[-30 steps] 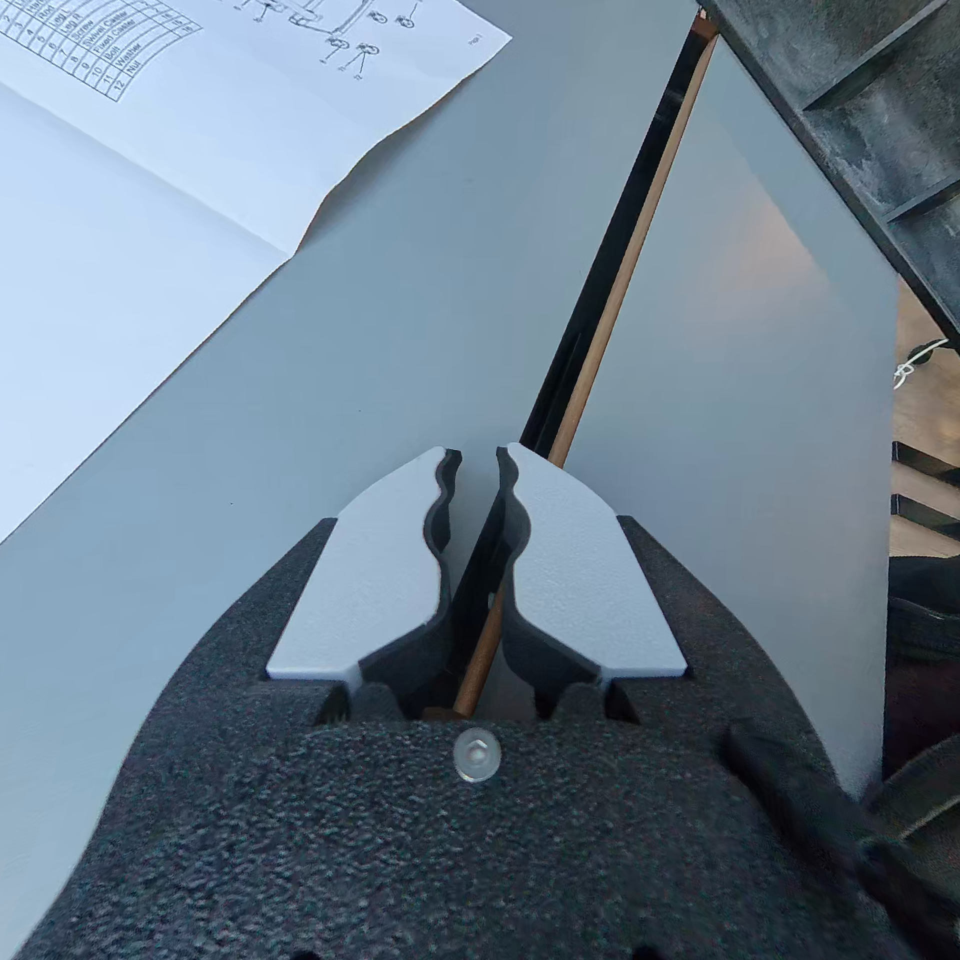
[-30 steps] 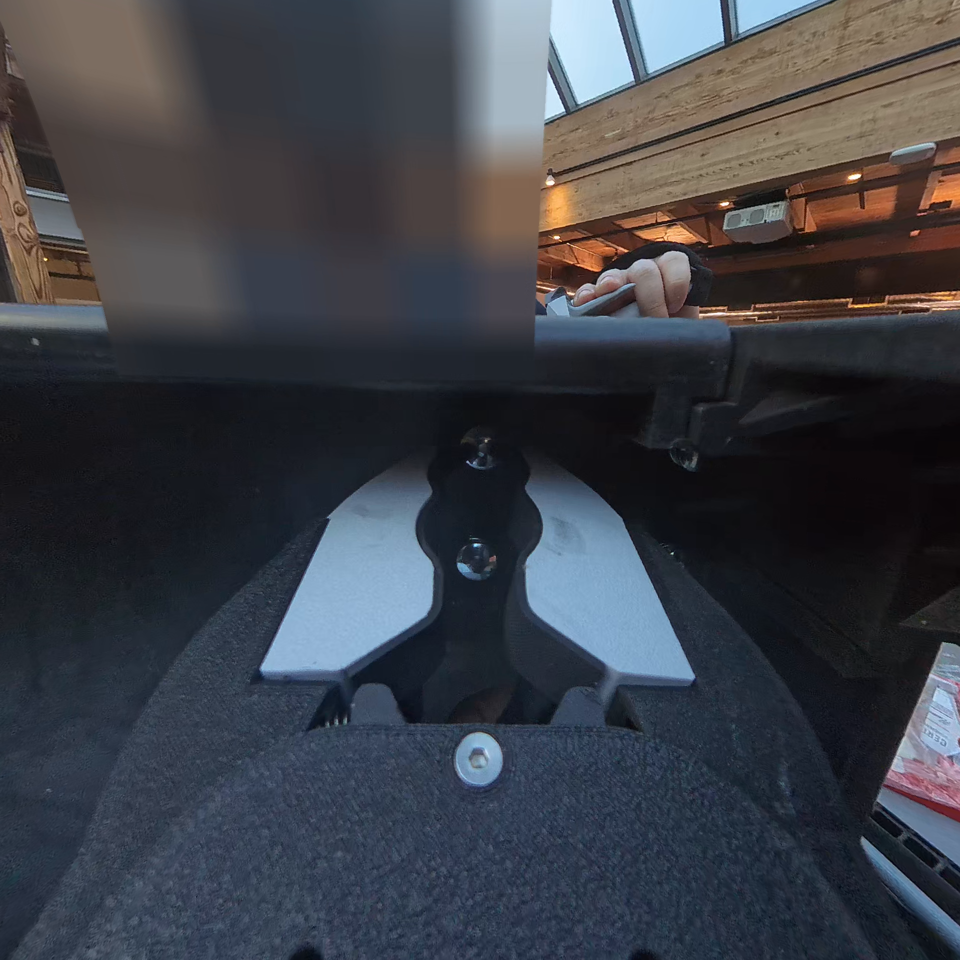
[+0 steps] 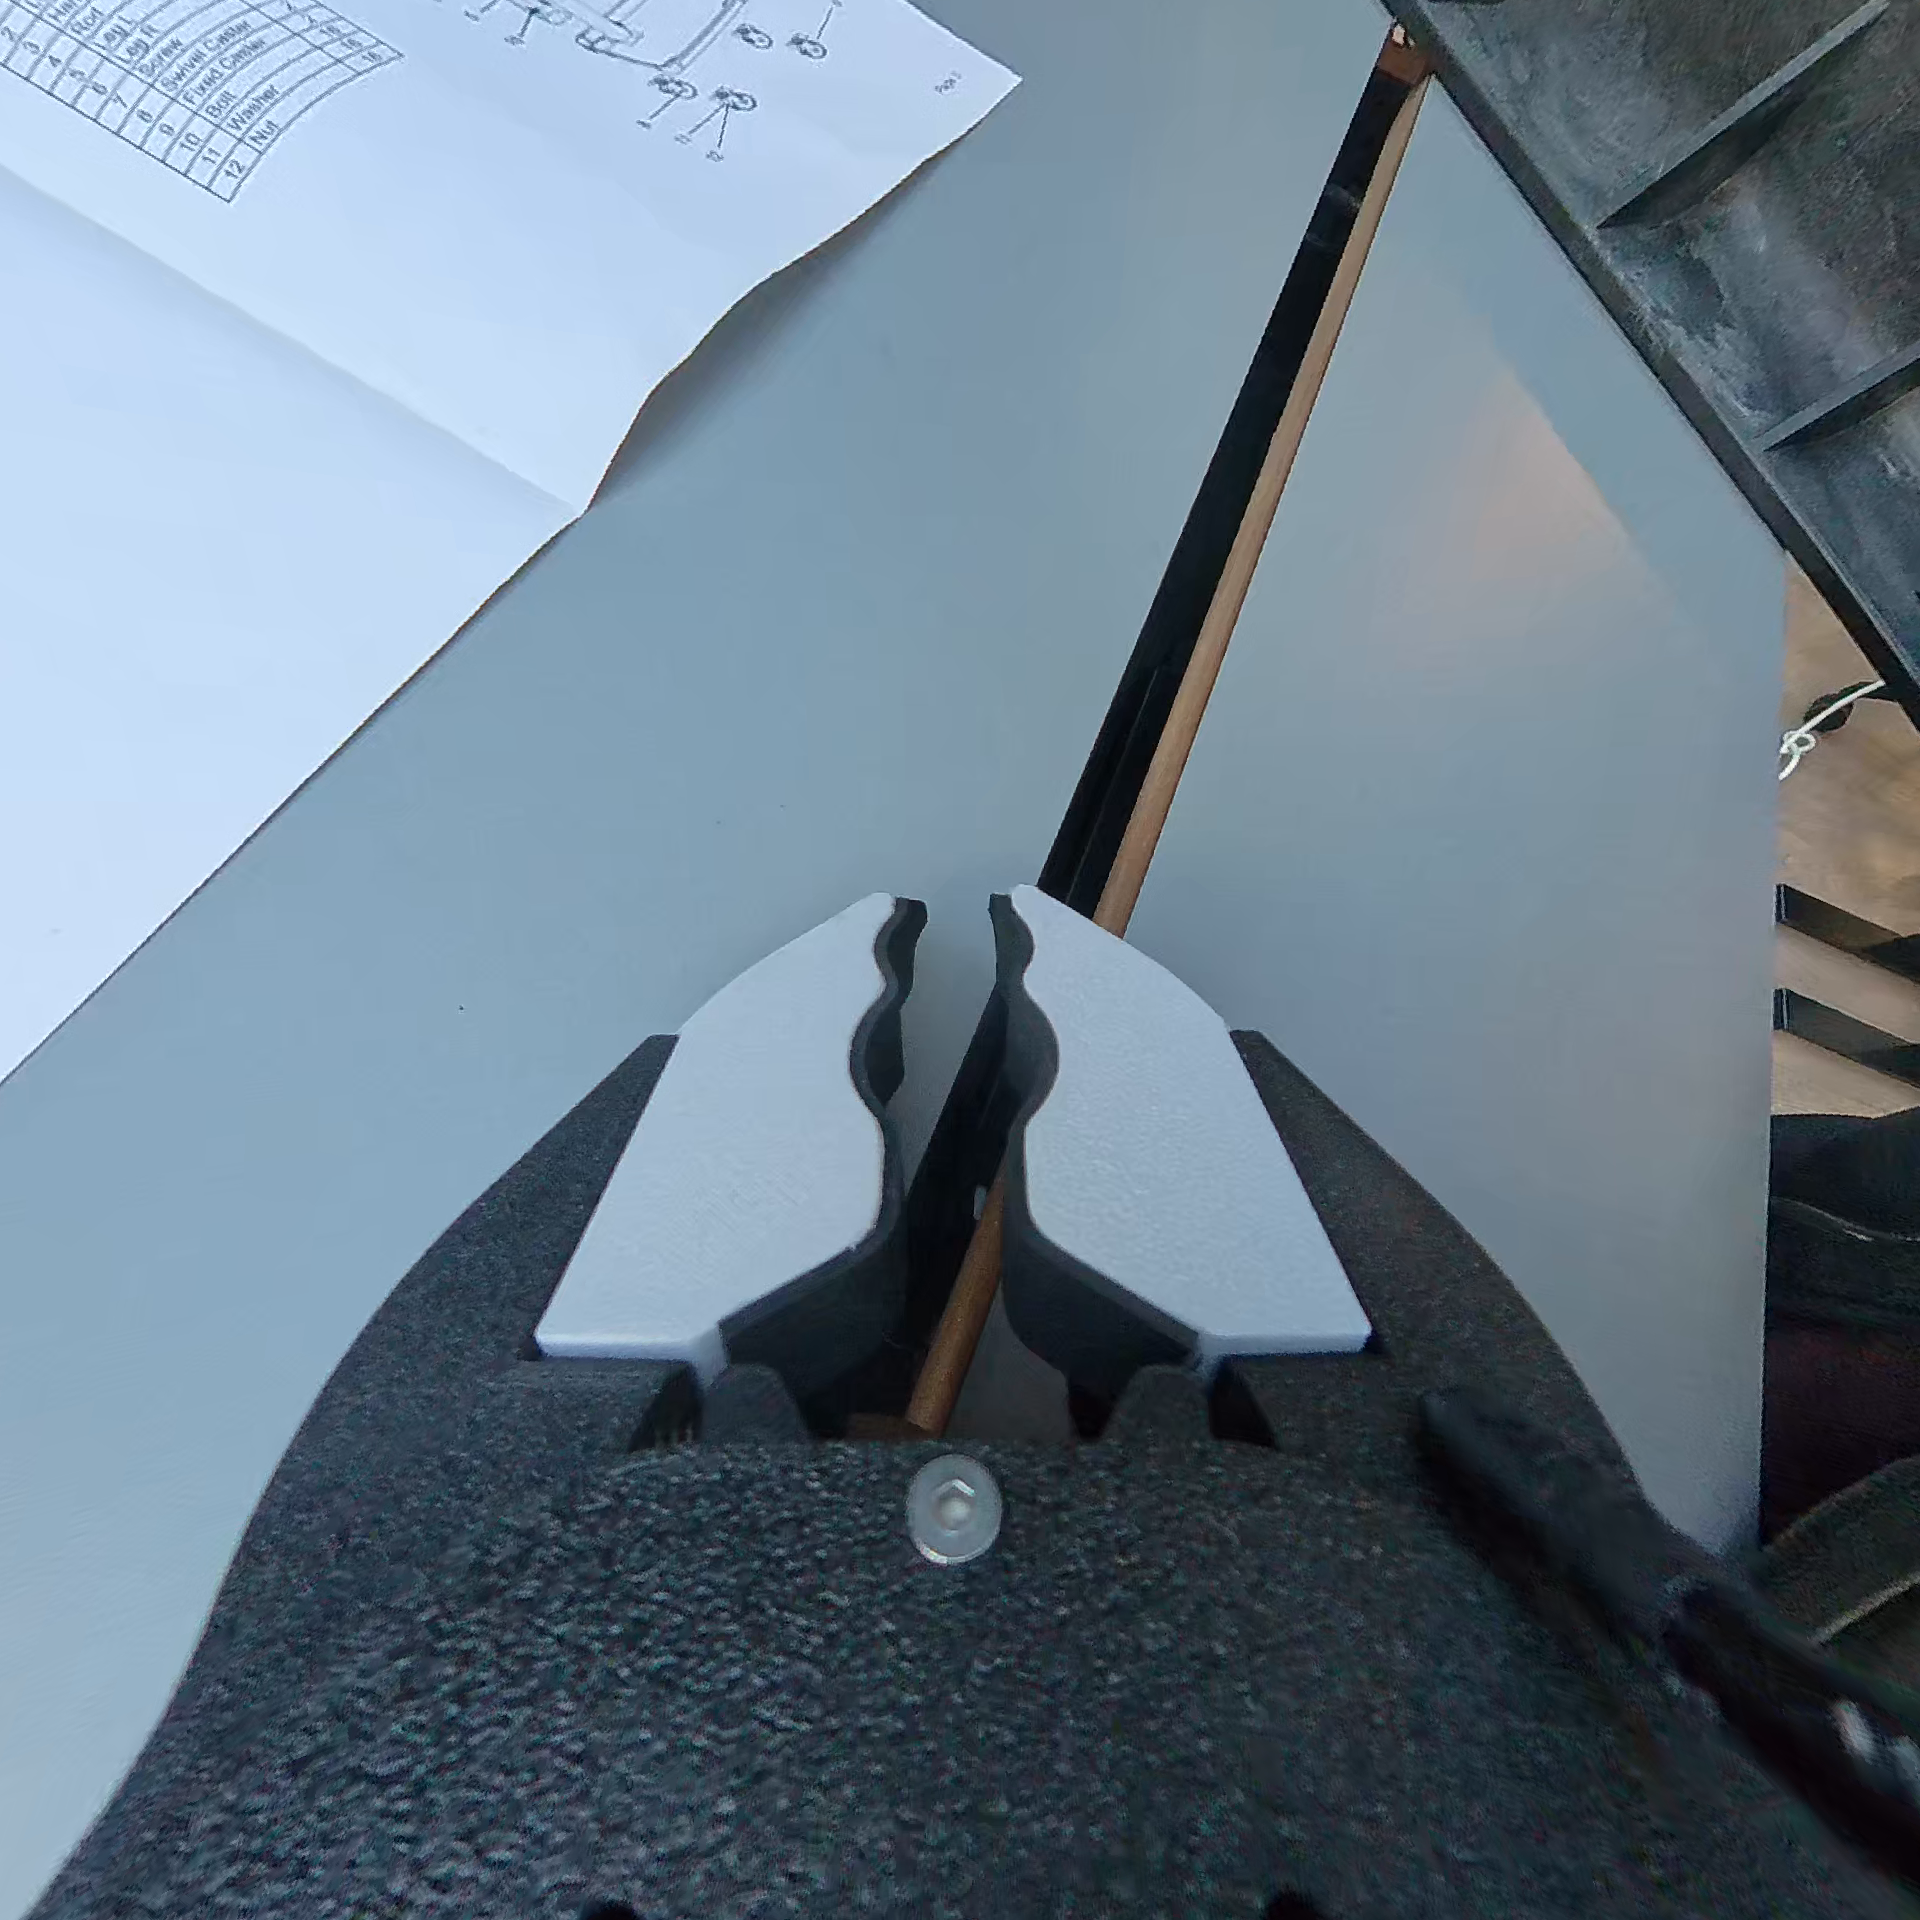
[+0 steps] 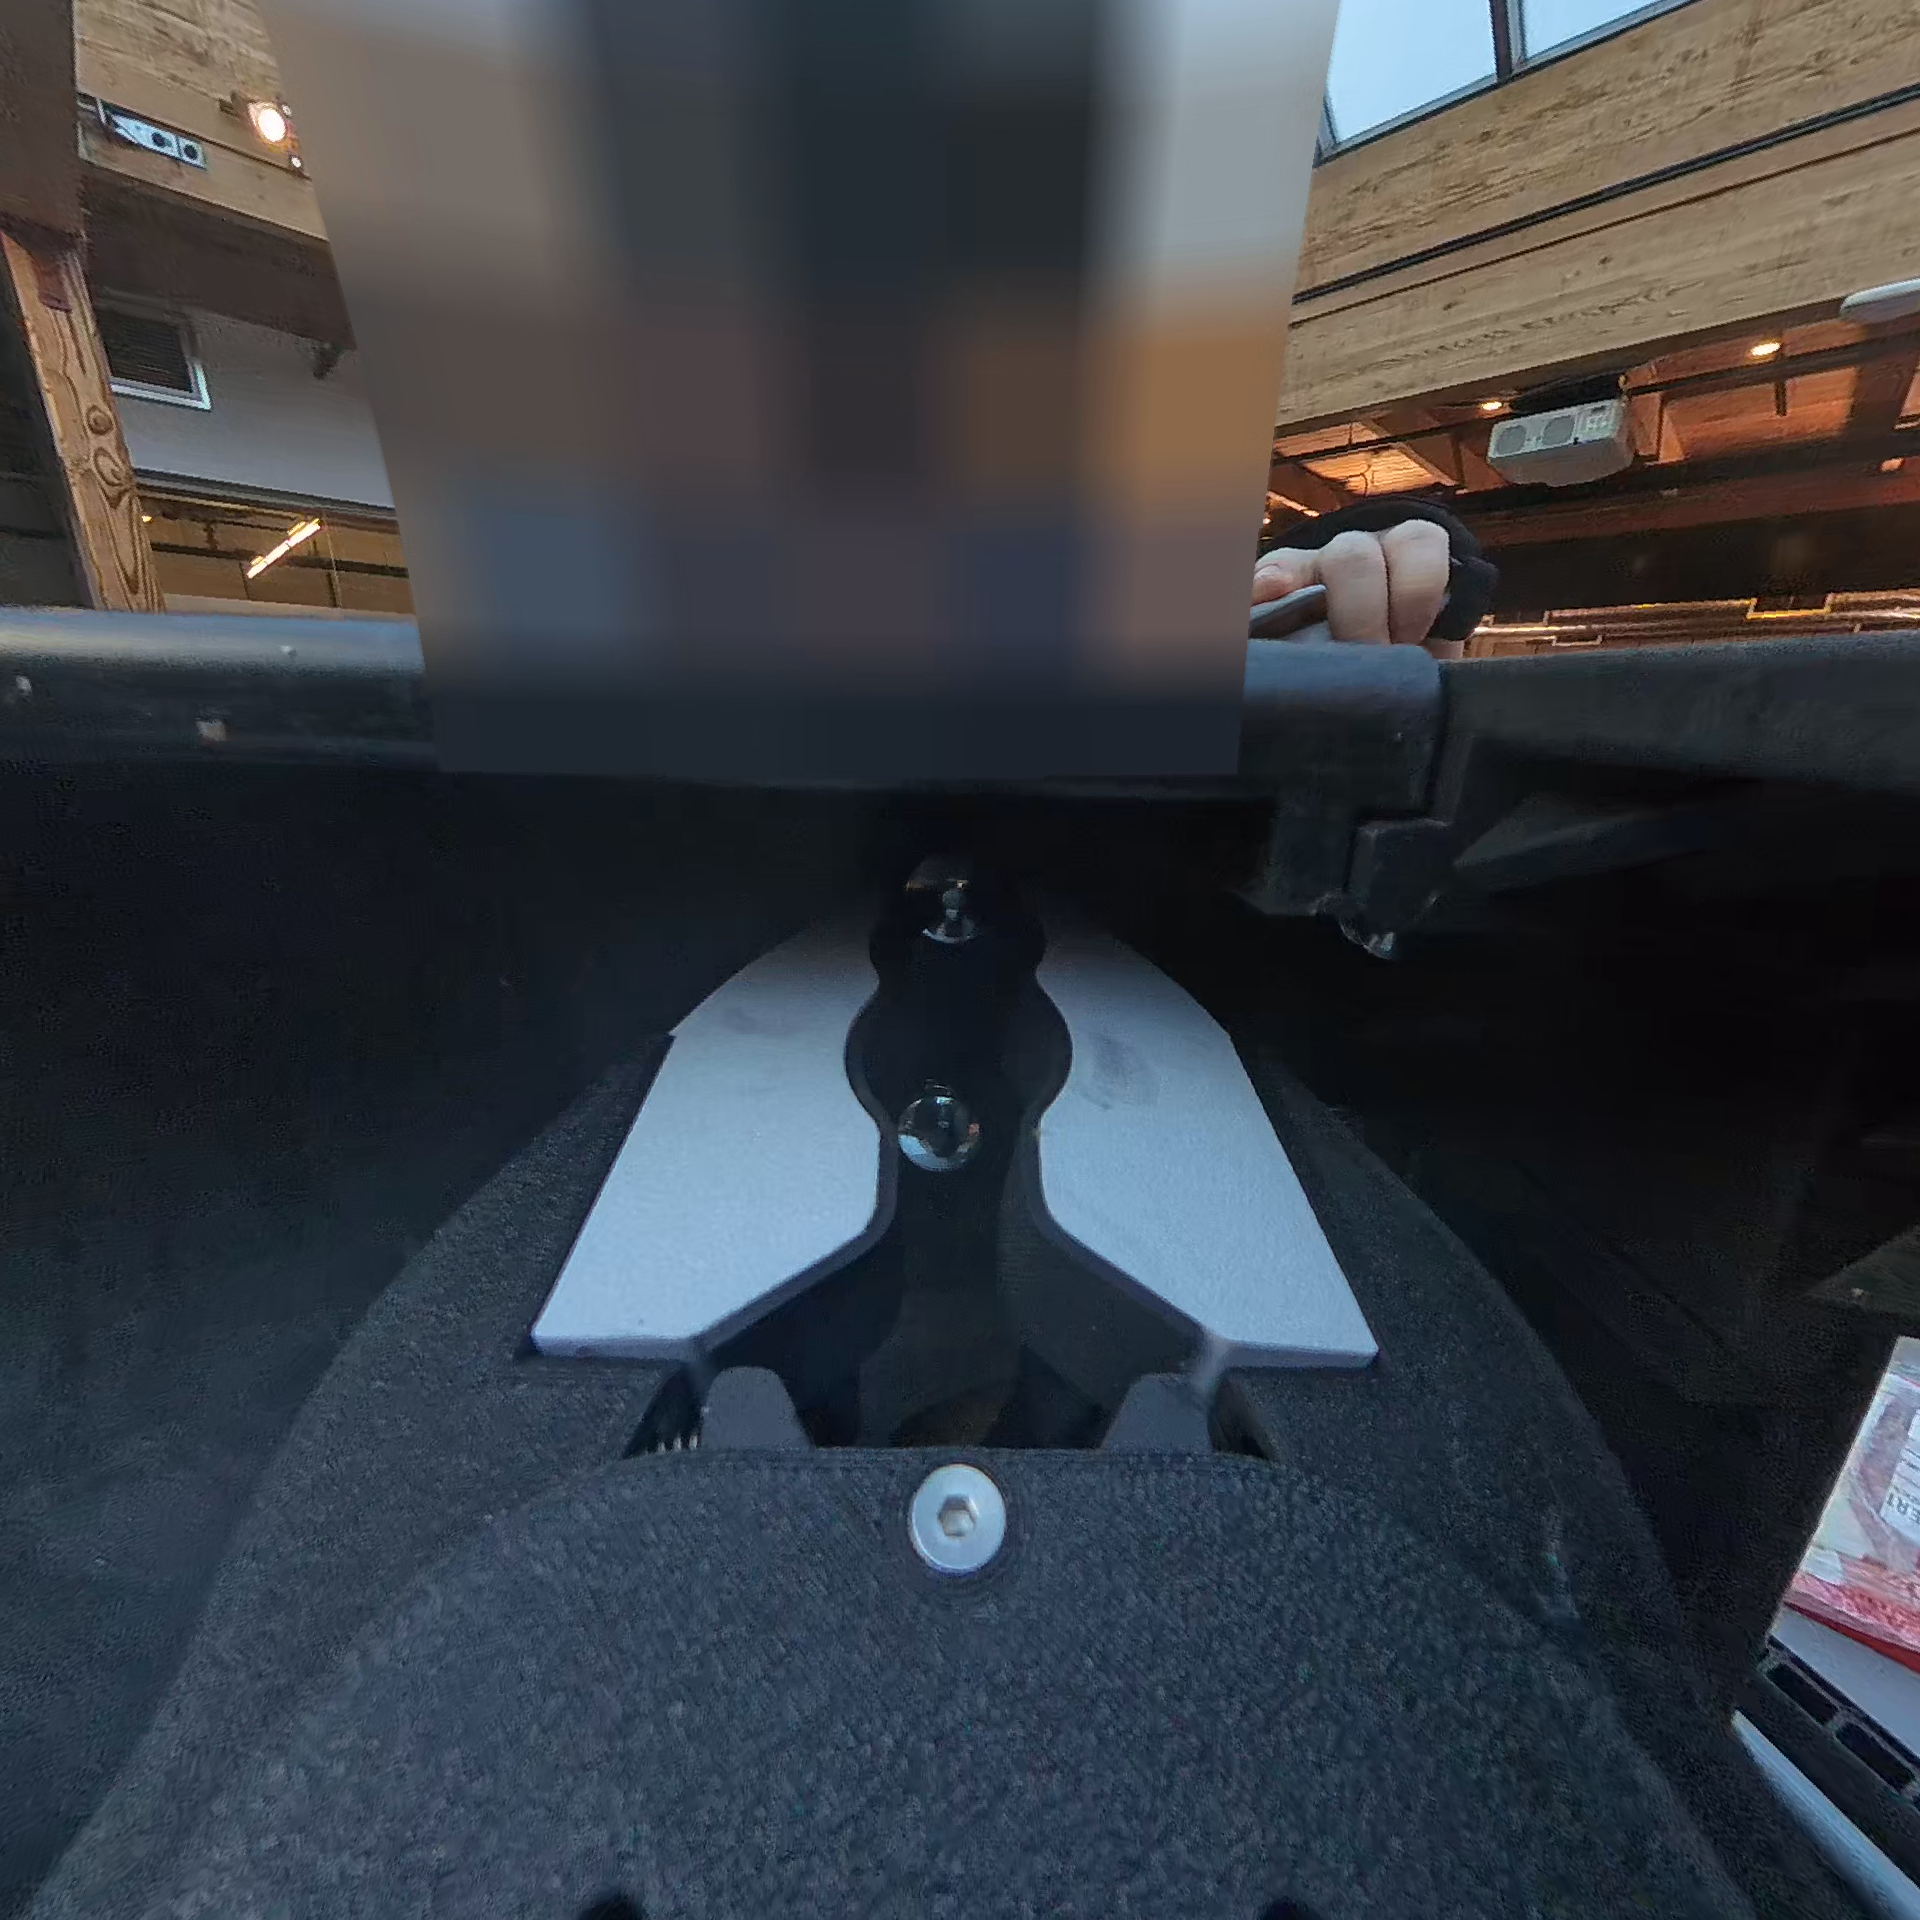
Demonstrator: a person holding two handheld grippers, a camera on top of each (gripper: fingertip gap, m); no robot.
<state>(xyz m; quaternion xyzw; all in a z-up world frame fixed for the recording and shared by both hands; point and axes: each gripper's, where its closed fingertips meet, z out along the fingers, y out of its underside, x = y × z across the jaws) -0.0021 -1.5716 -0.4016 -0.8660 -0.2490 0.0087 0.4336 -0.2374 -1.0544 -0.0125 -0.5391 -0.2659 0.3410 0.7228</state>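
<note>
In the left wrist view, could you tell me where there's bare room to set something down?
Bare grey tabletop lies between the paper sheet and the dark seam with the wooden strip. Right of the strip, the grey panel is bare up to the black ribbed part.

Grey tabletops (image 3: 727,727) below; timber walls (image 4: 1610,208), skylights (image 4: 1403,62) and ceiling spotlights above.

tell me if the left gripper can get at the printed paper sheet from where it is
Probably yes. The left gripper hangs over the grey table, its jaws slightly apart above the seam with the wooden strip. Only bare tabletop shows between it and the paper sheet, ahead to its left.
</note>
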